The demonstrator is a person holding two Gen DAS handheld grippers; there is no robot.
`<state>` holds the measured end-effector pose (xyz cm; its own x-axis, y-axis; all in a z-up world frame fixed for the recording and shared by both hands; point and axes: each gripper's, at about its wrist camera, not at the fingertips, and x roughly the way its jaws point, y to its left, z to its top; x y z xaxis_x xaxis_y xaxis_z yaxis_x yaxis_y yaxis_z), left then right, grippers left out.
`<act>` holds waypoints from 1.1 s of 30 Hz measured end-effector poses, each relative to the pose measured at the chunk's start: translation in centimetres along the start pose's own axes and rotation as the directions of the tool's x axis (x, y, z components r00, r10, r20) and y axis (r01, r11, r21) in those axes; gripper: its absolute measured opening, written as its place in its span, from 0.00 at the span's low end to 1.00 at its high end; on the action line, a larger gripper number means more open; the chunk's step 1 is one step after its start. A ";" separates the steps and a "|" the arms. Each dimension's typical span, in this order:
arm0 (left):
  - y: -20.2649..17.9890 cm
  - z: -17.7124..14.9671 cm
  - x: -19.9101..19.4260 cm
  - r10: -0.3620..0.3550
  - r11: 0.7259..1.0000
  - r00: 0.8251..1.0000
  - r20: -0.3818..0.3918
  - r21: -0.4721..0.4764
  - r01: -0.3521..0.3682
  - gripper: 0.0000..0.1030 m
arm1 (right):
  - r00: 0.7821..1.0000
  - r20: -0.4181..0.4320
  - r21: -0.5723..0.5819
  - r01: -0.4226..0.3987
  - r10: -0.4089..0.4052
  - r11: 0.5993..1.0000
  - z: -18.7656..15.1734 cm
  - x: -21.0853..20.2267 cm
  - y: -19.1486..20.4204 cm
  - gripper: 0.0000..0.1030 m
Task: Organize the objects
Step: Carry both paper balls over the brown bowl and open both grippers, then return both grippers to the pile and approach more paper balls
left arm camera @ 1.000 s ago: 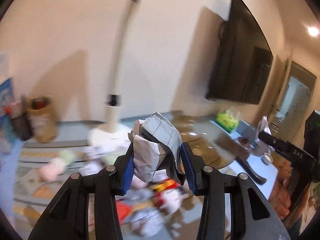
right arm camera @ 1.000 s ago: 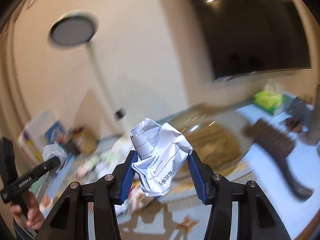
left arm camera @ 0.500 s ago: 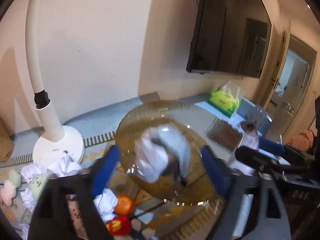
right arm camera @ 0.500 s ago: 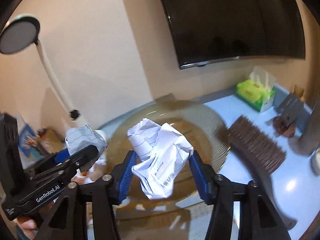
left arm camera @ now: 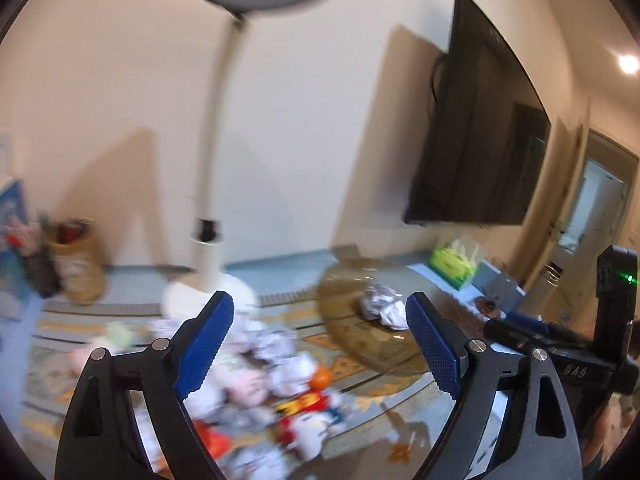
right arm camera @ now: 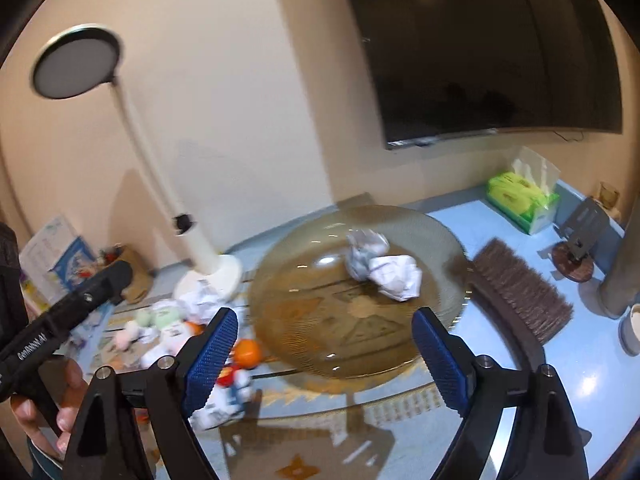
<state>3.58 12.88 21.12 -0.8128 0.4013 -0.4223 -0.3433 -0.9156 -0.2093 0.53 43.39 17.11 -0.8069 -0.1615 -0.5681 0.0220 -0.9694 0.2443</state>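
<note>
Two crumpled paper balls [right arm camera: 394,276] lie together in a large amber glass bowl [right arm camera: 304,328] on the blue table; they also show in the left wrist view [left arm camera: 382,308], inside the bowl [left arm camera: 360,344]. My right gripper [right arm camera: 324,356] is open and empty, held above the bowl's near rim. My left gripper [left arm camera: 320,344] is open and empty, to the left of the bowl. More paper balls and soft toys [left arm camera: 272,364] lie in a pile on the floor rug; the pile also shows in the right wrist view [right arm camera: 172,324].
A white floor lamp [right arm camera: 200,248] stands behind the pile. A brown brush [right arm camera: 520,300], a green tissue box [right arm camera: 524,196] and a small stand [right arm camera: 576,248] sit on the table right of the bowl. A TV [right arm camera: 480,48] hangs on the wall. A basket [left arm camera: 76,268] stands at left.
Both grippers have opened and let their paper balls drop into the bowl. Both have drawn back from the bowl; the left one has swung left toward the floor pile.
</note>
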 end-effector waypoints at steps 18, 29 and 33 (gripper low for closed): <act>19.2 -16.5 -3.6 0.213 0.938 0.963 -0.165 -0.242 -0.249 0.98 | 0.999 -0.048 -0.202 -0.008 -0.002 0.979 -14.4 4.6 13.2 1.00; 18.8 -16.9 -2.6 0.216 0.939 0.947 -0.240 -0.215 -0.268 0.98 | 0.995 -0.094 -0.298 0.006 -0.036 0.955 -15.8 6.1 14.4 1.00; 19.5 -16.2 -0.4 0.157 0.937 0.917 -0.366 -0.239 -0.255 0.98 | 0.995 -0.099 -0.318 -0.013 -0.019 0.948 -15.9 6.0 15.0 1.00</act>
<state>4.84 -4.77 2.88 -0.6272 0.2340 -0.7428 -0.0019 -0.9543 -0.2990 5.41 24.98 4.88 -0.7448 -0.1603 -0.6478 0.2193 -0.9756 -0.0108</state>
